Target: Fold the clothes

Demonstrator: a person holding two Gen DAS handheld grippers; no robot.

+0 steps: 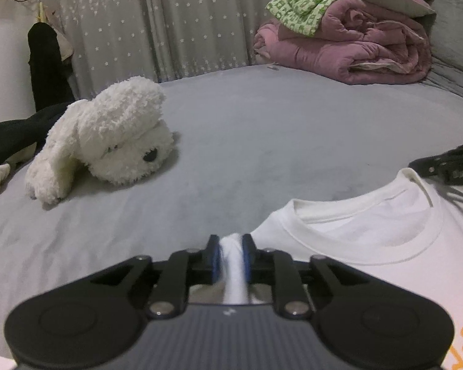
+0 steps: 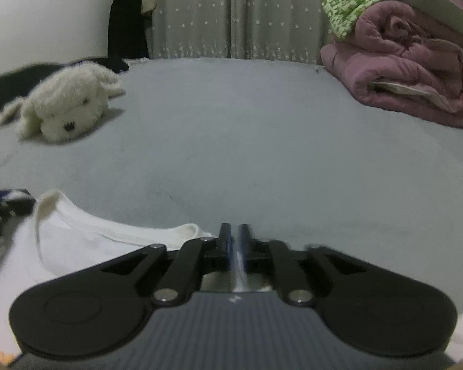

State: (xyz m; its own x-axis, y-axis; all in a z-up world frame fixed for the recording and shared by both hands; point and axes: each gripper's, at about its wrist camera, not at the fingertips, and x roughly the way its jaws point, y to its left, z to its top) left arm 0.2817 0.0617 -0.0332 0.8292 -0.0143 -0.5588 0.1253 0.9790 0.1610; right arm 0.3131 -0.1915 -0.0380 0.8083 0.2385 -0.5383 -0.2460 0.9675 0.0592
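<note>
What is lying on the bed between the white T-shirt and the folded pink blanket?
Nothing: between the white T-shirt and the pink blanket there is only bare grey bed sheet. The right wrist view shows this best.

A grey bed (image 1: 262, 141) meets star-dotted grey curtains (image 1: 157, 24) and a white wall (image 2: 46, 15).
</note>
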